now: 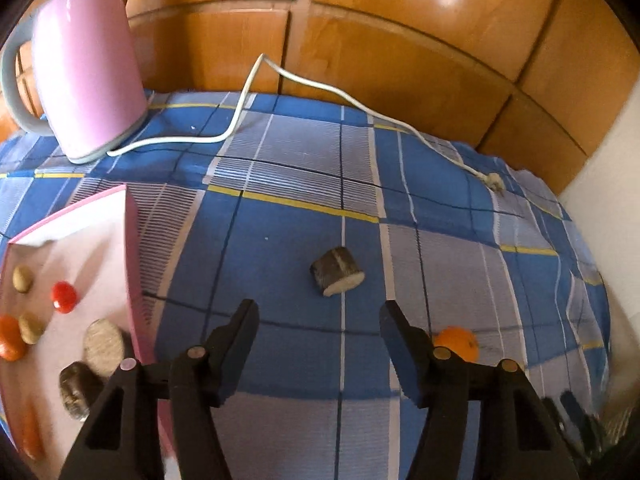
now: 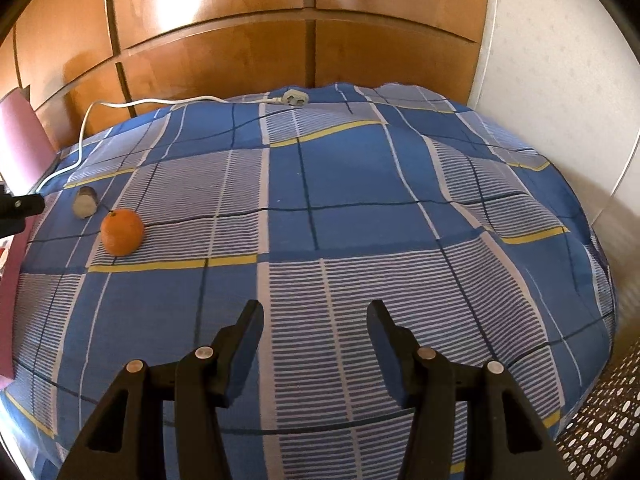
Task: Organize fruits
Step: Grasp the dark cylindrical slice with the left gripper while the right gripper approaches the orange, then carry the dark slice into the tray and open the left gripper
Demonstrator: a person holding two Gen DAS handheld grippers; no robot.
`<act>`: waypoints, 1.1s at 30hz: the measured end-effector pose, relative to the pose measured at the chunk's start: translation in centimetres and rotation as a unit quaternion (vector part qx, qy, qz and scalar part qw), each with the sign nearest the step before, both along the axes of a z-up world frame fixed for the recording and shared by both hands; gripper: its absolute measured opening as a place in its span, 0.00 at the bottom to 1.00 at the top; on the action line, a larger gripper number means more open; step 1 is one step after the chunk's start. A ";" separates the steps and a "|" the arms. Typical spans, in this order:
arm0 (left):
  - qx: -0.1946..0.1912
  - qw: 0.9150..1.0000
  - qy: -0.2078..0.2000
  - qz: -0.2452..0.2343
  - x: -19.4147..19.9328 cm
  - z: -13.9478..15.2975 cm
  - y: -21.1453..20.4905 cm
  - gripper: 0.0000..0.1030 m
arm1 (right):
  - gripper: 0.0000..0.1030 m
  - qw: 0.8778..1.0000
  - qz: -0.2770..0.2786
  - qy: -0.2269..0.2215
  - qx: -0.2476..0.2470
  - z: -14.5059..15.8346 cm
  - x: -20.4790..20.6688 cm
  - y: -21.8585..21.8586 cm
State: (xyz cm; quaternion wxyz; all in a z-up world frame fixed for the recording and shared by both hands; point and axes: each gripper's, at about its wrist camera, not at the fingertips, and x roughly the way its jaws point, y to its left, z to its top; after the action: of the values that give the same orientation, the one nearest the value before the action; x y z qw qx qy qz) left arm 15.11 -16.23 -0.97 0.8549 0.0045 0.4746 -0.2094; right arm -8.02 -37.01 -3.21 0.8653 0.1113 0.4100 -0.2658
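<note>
A pink box (image 1: 132, 264) at the left holds several fruits, among them a red one (image 1: 64, 297), an orange (image 1: 10, 338) and a brown cut piece (image 1: 103, 346). A dark half fruit (image 1: 337, 271) lies on the blue checked cloth just ahead of my open, empty left gripper (image 1: 320, 314). An orange (image 1: 458, 343) sits behind the left gripper's right finger; it also shows in the right wrist view (image 2: 122, 232), with the half fruit (image 2: 85, 202) beyond it. My right gripper (image 2: 316, 314) is open and empty above the cloth, well right of both.
A pink kettle (image 1: 88, 72) stands at the back left, its white cord (image 1: 320, 84) trailing across the cloth to a plug (image 2: 294, 98). Wooden wardrobe doors (image 2: 240, 40) close the back. A white wall (image 2: 552, 60) is at the right, past the cloth's edge.
</note>
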 end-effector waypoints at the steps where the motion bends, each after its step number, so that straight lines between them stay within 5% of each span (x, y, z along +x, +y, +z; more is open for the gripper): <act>1: -0.001 1.000 0.001 0.003 0.4 -0.2 -0.3 0.66 | 0.53 1.000 -0.006 -0.001 -0.004 0.1 -0.1 -0.2; 11: 0.019 1.000 0.003 0.016 2.9 -2.3 -2.7 0.65 | 0.53 0.999 -0.053 0.003 -0.004 -0.4 -0.8 -2.2; 20: 0.011 1.000 0.003 -0.001 3.3 -3.9 -3.9 0.40 | 0.53 0.998 -0.067 -0.003 -0.004 -1.1 -1.0 -2.8; 33: 0.012 1.000 -0.027 0.000 0.0 -2.5 -1.8 0.40 | 0.67 0.995 -0.076 -0.043 -0.039 -2.1 -1.3 -2.0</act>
State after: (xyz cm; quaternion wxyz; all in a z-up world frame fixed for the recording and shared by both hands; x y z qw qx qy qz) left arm 15.11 -17.99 -3.46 0.8671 0.0208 0.4541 -0.2038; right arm -9.30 -38.99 -5.34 0.8634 0.1198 0.3518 -0.3411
